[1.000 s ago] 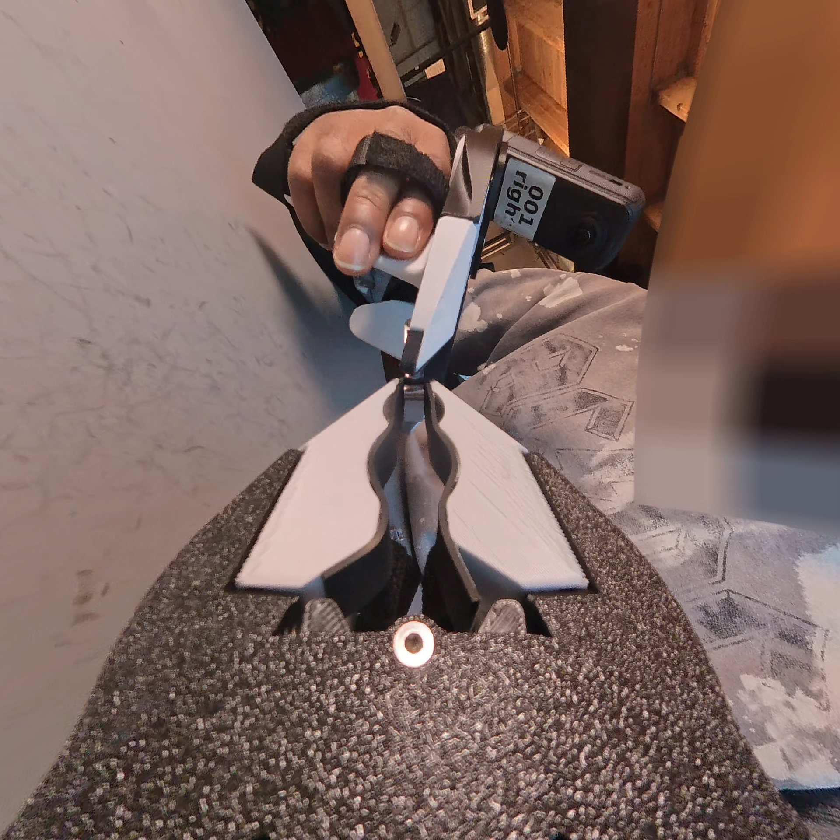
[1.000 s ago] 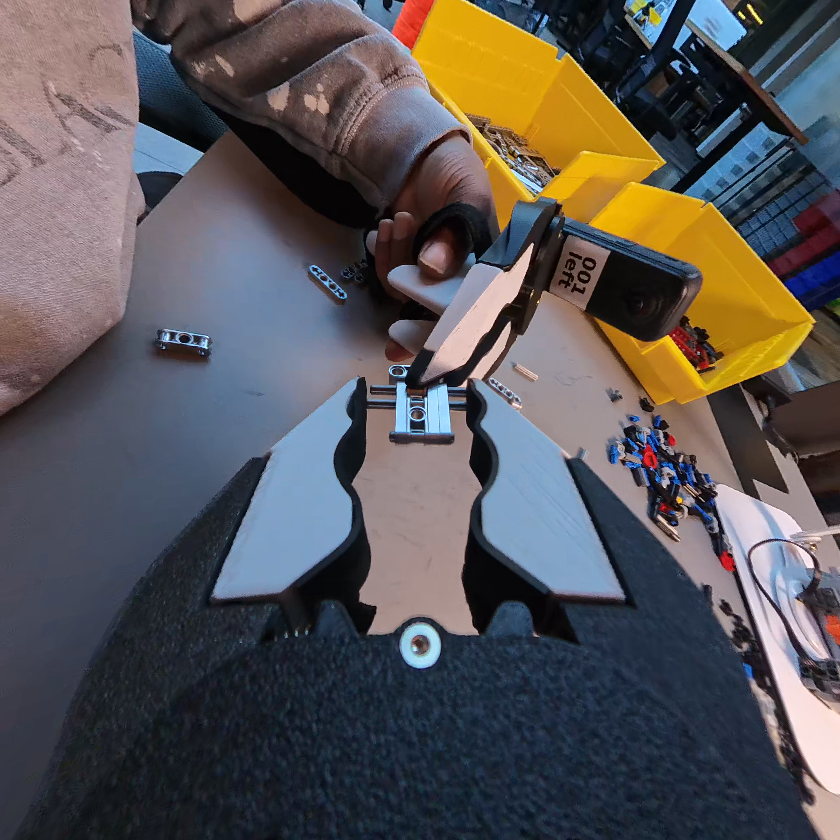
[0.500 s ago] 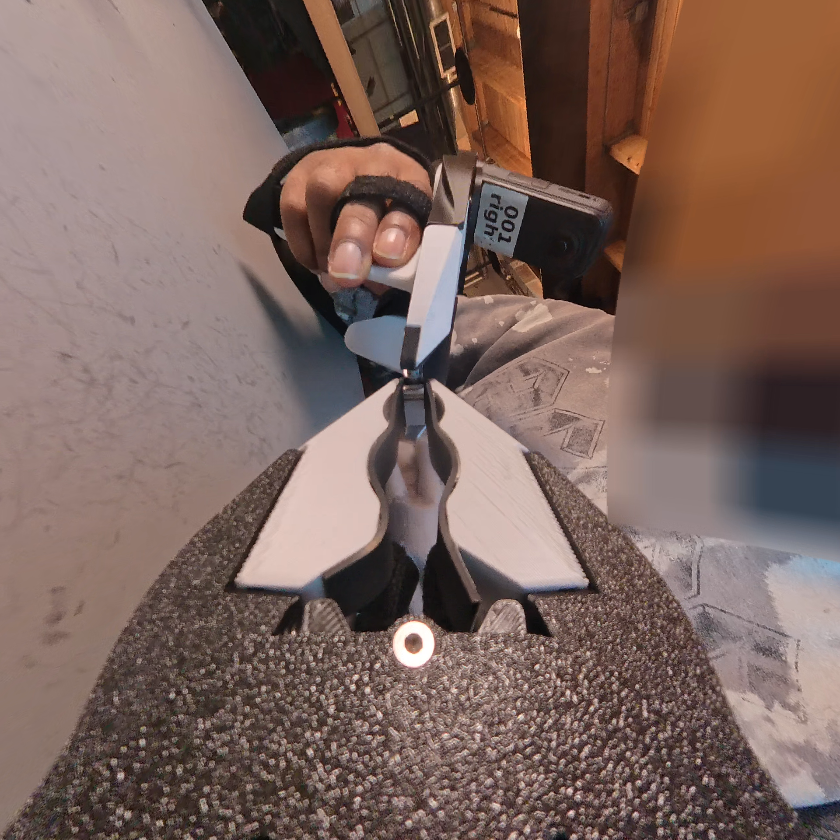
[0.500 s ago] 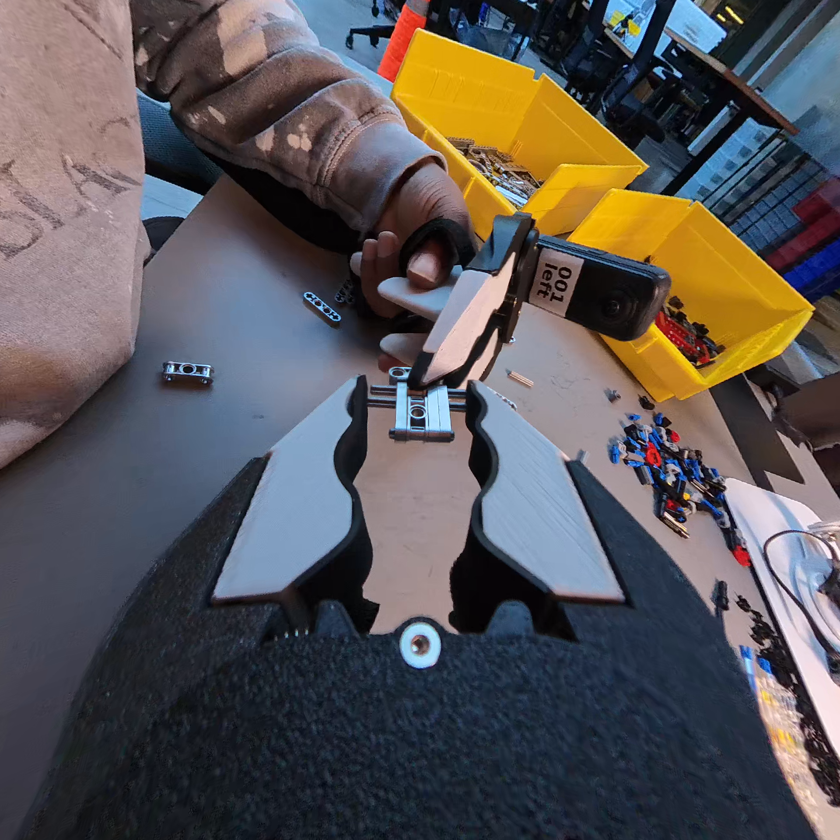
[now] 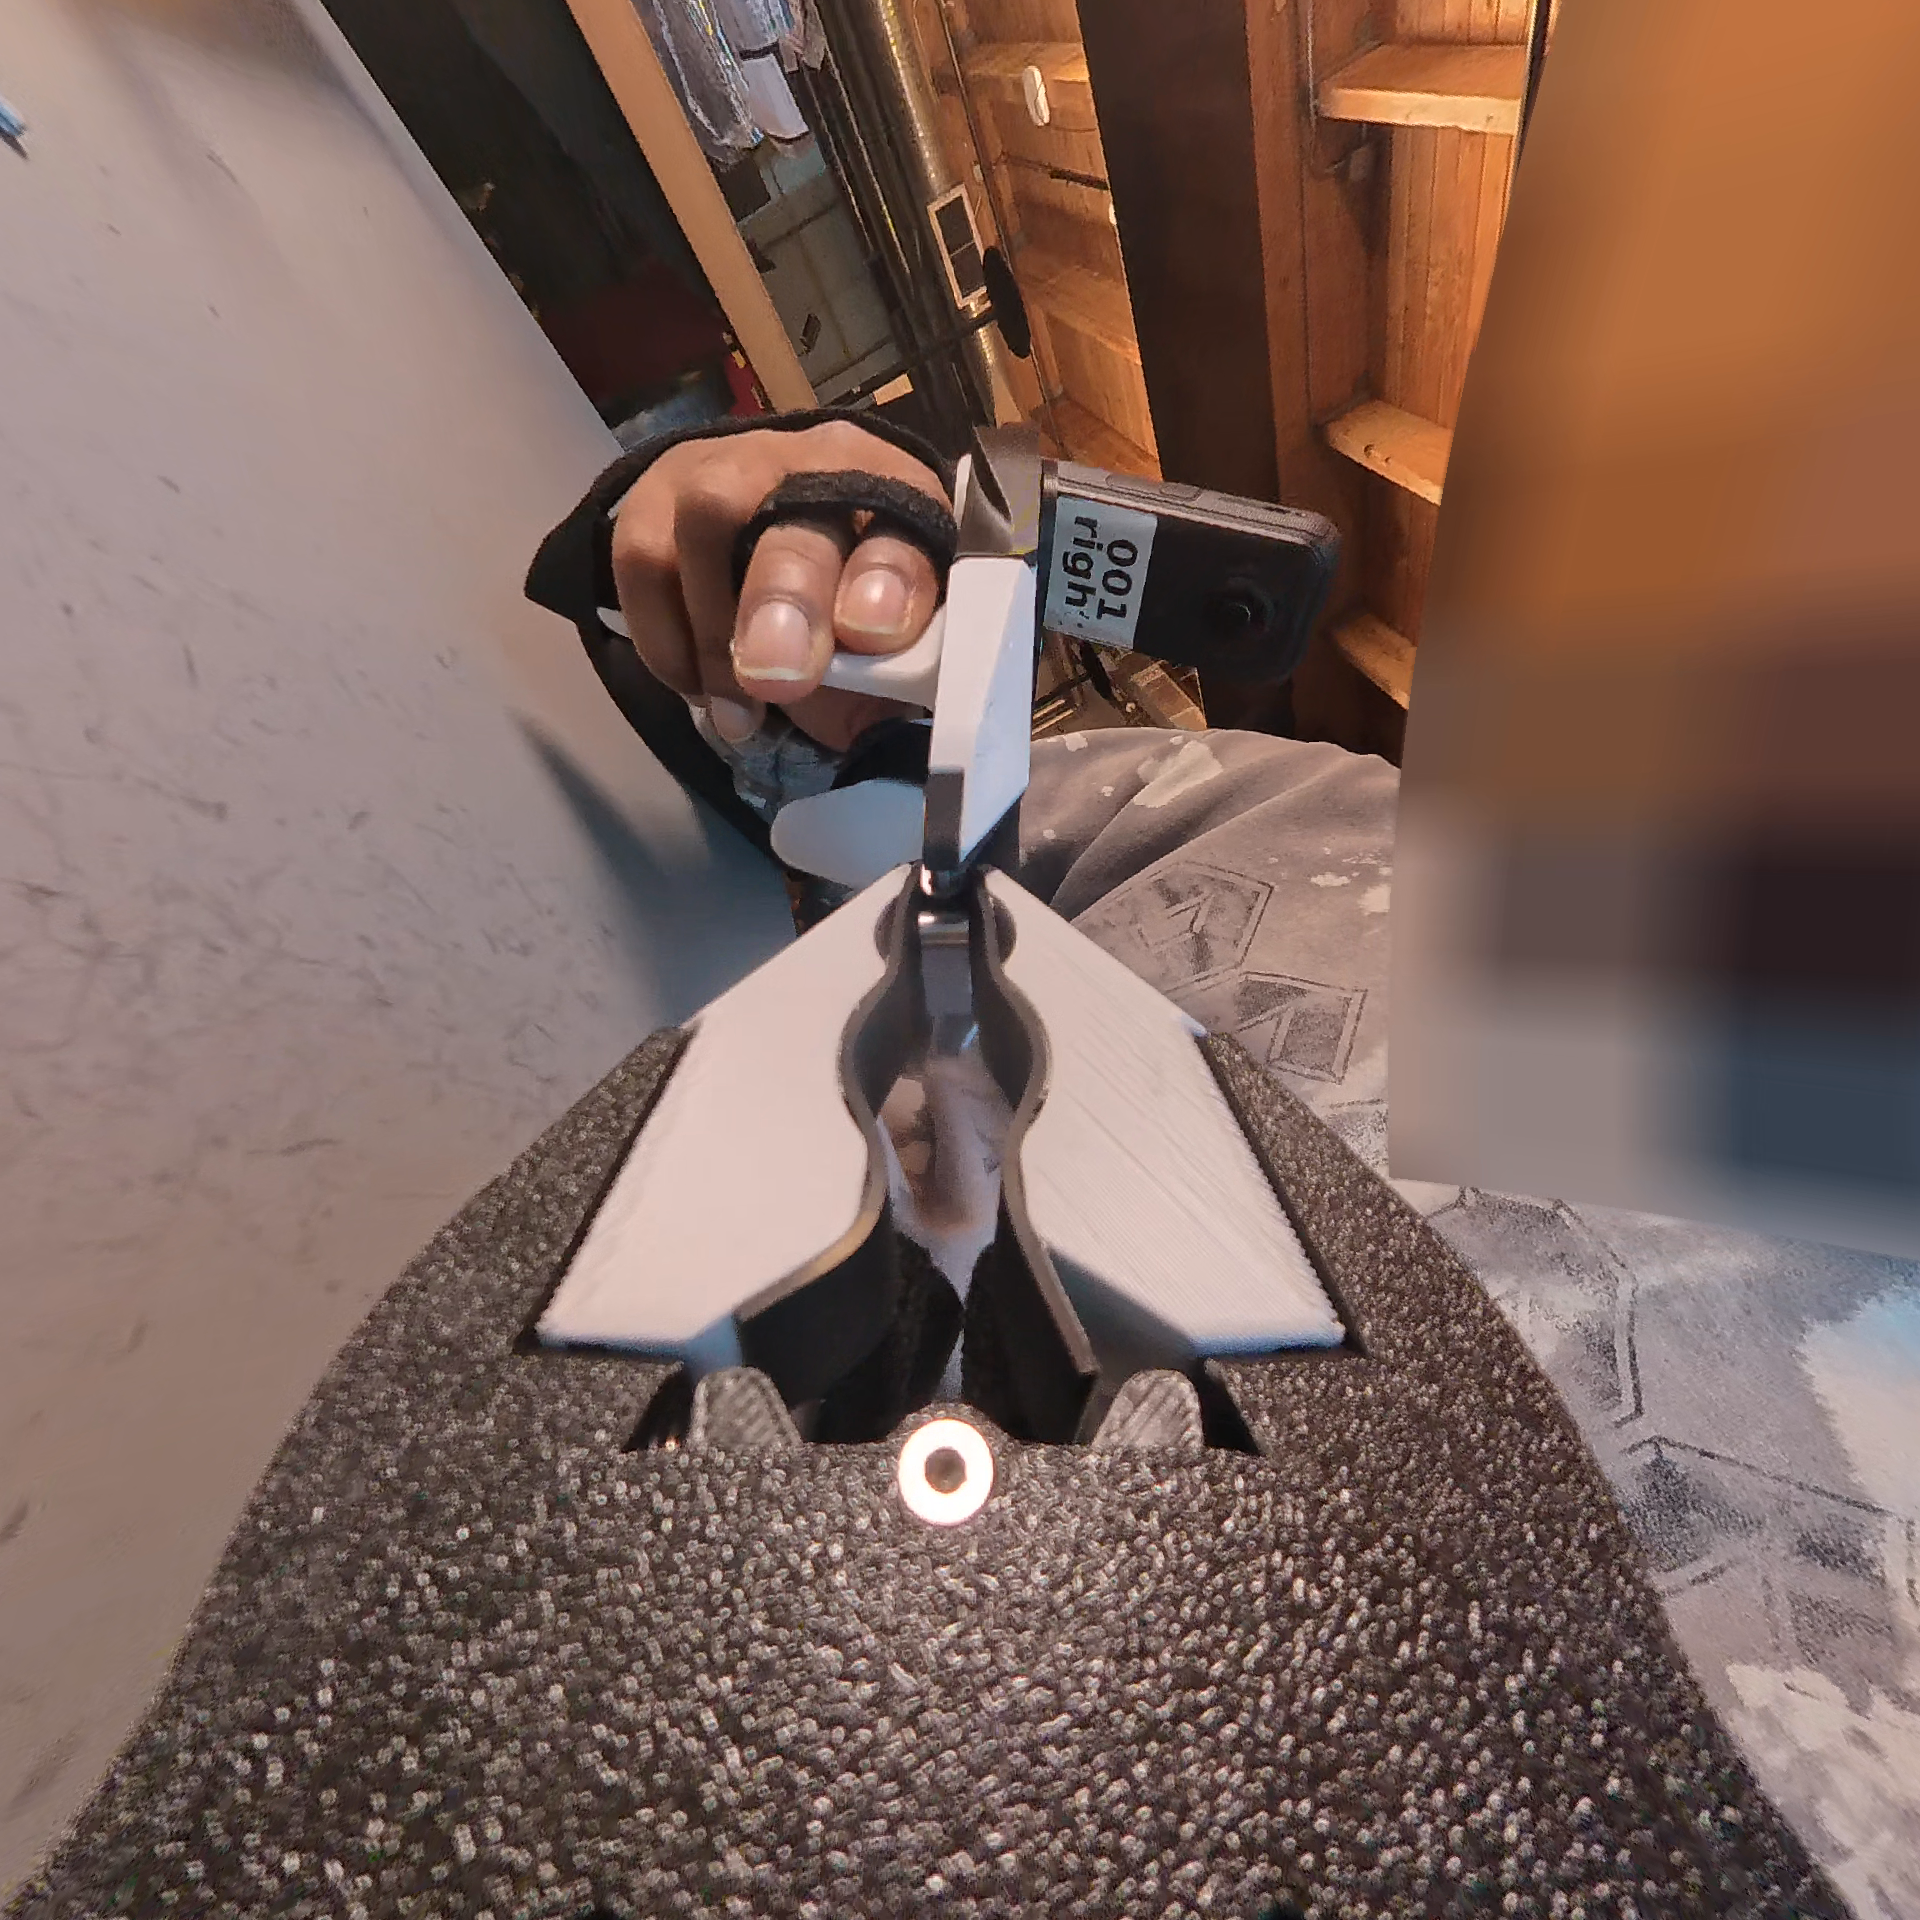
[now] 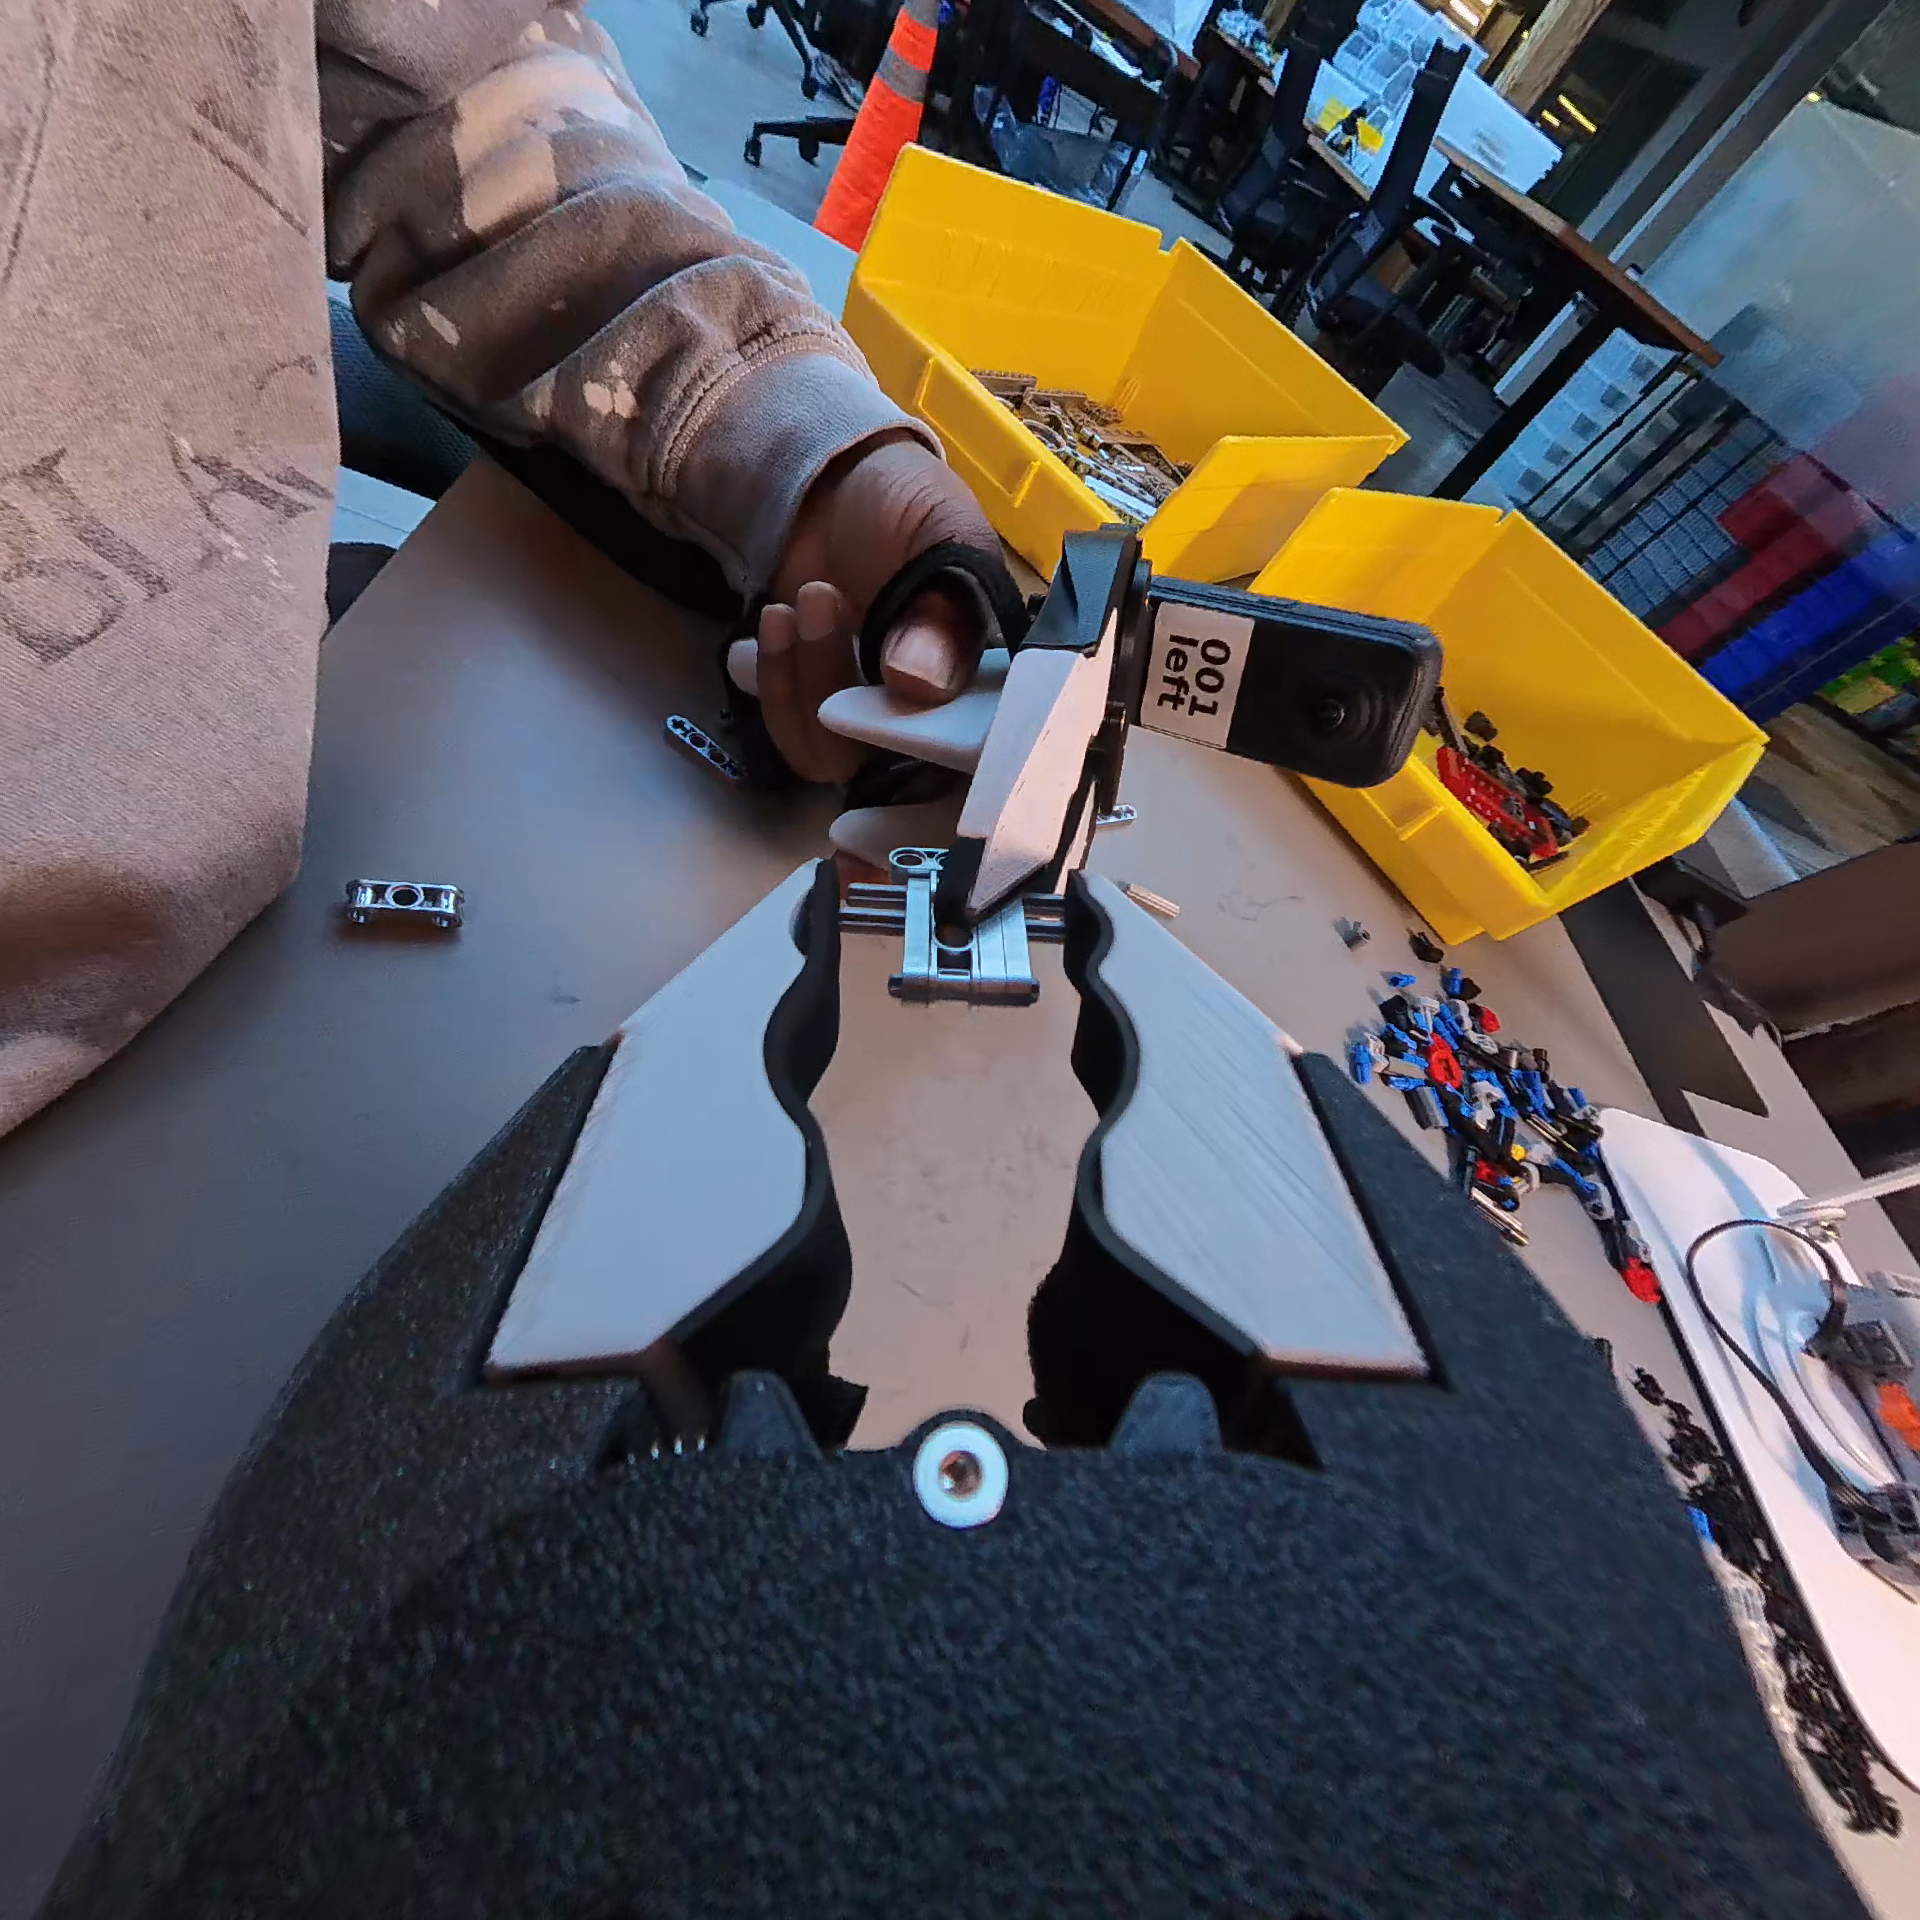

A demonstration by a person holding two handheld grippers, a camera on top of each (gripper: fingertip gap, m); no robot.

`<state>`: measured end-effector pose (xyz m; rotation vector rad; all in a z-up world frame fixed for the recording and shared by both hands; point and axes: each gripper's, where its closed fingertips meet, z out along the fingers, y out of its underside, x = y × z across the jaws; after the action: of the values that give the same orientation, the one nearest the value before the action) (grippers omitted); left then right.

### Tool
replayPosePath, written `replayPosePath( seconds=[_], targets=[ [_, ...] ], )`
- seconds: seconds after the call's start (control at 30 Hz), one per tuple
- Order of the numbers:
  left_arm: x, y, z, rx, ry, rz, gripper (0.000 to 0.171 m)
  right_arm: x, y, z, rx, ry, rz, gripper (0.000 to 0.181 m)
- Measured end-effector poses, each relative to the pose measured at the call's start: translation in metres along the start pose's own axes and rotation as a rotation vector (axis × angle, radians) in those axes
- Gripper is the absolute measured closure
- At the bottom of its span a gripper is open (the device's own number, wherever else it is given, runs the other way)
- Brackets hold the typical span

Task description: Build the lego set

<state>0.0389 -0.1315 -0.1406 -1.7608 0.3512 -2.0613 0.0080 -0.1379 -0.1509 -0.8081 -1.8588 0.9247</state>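
The smooth brown bench (image 6: 260,1091) carries two glossy yellow plastic bins (image 6: 1091,312) along its far edge, and a scatter of small blue, black and red plastic pieces (image 6: 1475,1091) lies toward its right edge. The right tool (image 6: 940,914), ribbed grey fingers set apart, clamps the axle ends of a grey slotted building-toy assembly (image 6: 961,951). The left tool (image 5: 940,914), fingers nearly together, grips that assembly edge-on.

Counts on the worktop (image 6: 260,1195)

Two yellow bins (image 6: 1049,312) (image 6: 1579,665), two claws (image 6: 951,914) (image 6: 1003,883), one grey assembly (image 6: 961,951) between them; beside it two loose beams (image 6: 403,900) (image 6: 704,746), one parts pile (image 6: 1475,1081).
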Motion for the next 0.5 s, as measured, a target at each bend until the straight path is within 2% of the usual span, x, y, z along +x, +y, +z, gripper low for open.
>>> replayPosePath(
  seconds=[0.2,0.5],
  targets=[
    [0.0043,-0.0064,0.0011,0.050,0.020,0.001,0.166,0.0061,-0.0037,-0.0035,0.025,0.023,0.033,0.141],
    [0.0070,-0.0072,0.0012,0.062,0.037,0.003,0.166,0.0071,-0.0067,-0.0053,0.034,0.024,0.055,0.140]
  ],
)
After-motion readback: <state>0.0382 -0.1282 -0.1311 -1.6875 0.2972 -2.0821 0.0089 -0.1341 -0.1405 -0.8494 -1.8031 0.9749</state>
